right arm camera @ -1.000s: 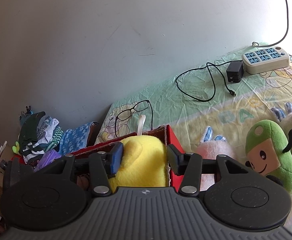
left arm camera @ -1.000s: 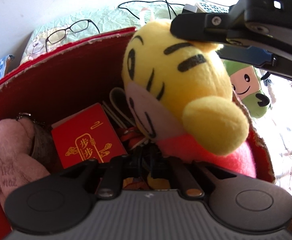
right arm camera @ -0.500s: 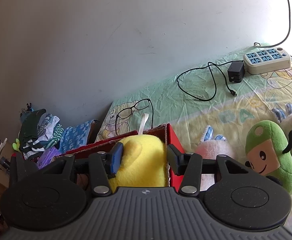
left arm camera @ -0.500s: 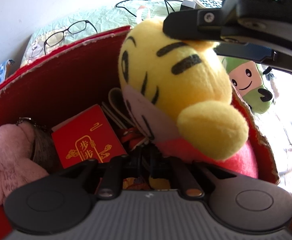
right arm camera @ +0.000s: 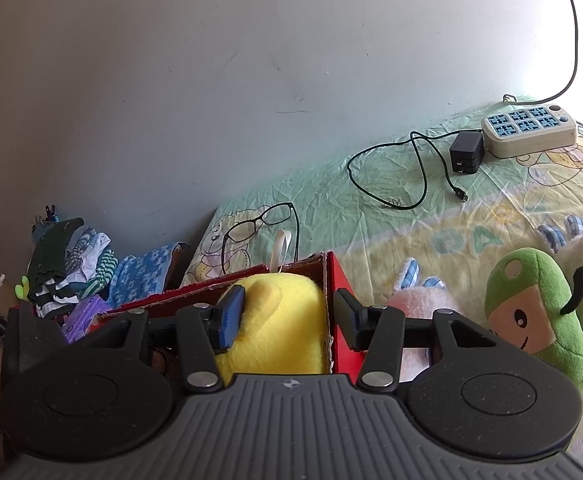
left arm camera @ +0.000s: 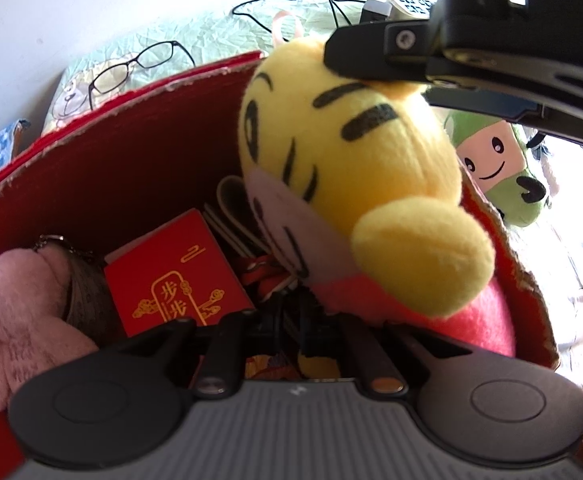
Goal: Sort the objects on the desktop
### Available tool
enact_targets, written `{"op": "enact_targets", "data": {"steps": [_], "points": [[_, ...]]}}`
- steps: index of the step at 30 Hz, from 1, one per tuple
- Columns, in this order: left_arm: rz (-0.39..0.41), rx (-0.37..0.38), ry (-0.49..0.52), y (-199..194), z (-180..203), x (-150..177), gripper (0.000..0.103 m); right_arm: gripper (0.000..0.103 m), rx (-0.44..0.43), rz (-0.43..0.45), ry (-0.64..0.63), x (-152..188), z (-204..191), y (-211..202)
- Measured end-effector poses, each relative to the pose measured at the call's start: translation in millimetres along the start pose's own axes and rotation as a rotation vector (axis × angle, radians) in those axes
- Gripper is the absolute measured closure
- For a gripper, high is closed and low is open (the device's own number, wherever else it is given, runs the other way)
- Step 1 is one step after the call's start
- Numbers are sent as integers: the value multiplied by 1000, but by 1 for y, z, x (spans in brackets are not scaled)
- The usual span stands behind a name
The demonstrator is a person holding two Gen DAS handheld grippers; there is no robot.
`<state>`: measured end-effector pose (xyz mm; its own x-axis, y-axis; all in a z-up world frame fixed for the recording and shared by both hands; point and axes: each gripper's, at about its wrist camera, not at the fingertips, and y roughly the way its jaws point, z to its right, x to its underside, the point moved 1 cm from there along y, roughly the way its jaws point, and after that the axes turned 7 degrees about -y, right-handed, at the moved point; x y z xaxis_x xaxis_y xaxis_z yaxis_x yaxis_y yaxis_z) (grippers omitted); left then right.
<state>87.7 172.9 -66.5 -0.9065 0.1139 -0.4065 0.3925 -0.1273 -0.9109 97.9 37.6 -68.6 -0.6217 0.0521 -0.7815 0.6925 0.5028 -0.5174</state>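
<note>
The yellow tiger plush (left arm camera: pixel 351 168) leans on the right wall of the red cardboard box (left arm camera: pixel 111 168), with its head above the rim. My right gripper (right arm camera: pixel 289 316) is shut on that head (right arm camera: pixel 279 320); its blue left pad dents the fabric and its right finger stands over the box wall (right arm camera: pixel 339 292). From the left wrist view the same gripper (left arm camera: pixel 387 80) comes in from the upper right. My left gripper (left arm camera: pixel 287 320) is shut, pointing down into the box, with nothing seen between its fingers. A red envelope (left arm camera: pixel 179 272) and a pink plush (left arm camera: pixel 19 312) lie inside.
A green plush (right arm camera: pixel 539 312) and a pale pink plush (right arm camera: pixel 419 300) lie on the sheet to the right of the box. Black glasses (right arm camera: pixel 259 224) lie behind it. A charger with cable (right arm camera: pixel 467 154) and a power strip (right arm camera: pixel 527 130) sit far right. Folded clothes (right arm camera: pixel 71 268) are piled at left.
</note>
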Motion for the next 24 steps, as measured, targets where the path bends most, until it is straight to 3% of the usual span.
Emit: {"op": "enact_targets", "data": {"steps": [17,24], "points": [[35,-52,17,-16,-5,10,100,53,3,37,45,4,1,-21],[60,-86,-17,-31,-16,13,74,54,12,50,28,7,-2,-32]]}}
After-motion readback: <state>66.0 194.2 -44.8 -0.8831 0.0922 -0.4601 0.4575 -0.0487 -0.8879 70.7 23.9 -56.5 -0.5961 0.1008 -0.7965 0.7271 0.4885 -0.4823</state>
